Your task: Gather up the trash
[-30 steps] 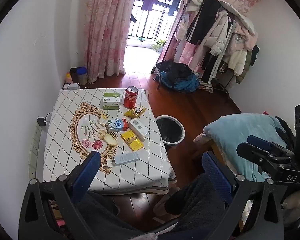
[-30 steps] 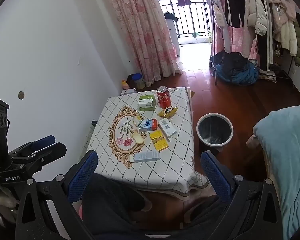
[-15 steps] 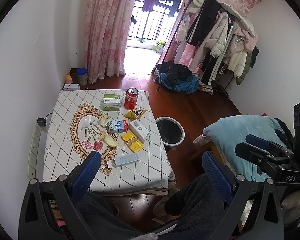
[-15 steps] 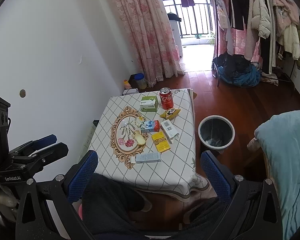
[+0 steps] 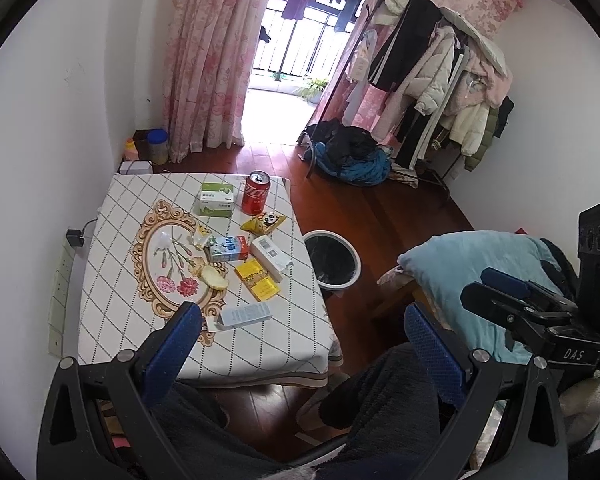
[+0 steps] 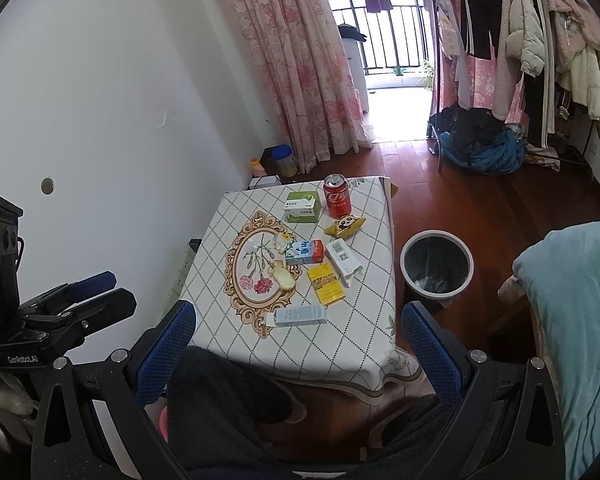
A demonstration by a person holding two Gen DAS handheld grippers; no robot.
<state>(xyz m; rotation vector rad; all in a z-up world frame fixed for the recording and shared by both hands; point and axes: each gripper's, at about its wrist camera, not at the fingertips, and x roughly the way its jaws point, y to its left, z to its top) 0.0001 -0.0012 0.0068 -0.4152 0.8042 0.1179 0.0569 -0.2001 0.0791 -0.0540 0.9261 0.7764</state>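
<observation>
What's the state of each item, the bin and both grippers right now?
left gripper: open, empty, held back from the table
right gripper: open, empty
red soda can: upright, tab end up
green-white box: lying flat
milk carton: on its side
yellow packet: flat
pale blue box: on its side, end flap open
trash bin: upright on floor beside table, lined

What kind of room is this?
Probably a bedroom in someone's home: a clothes rack full of coats, pink curtains by a balcony door, and a low table covered with snack trash.
</observation>
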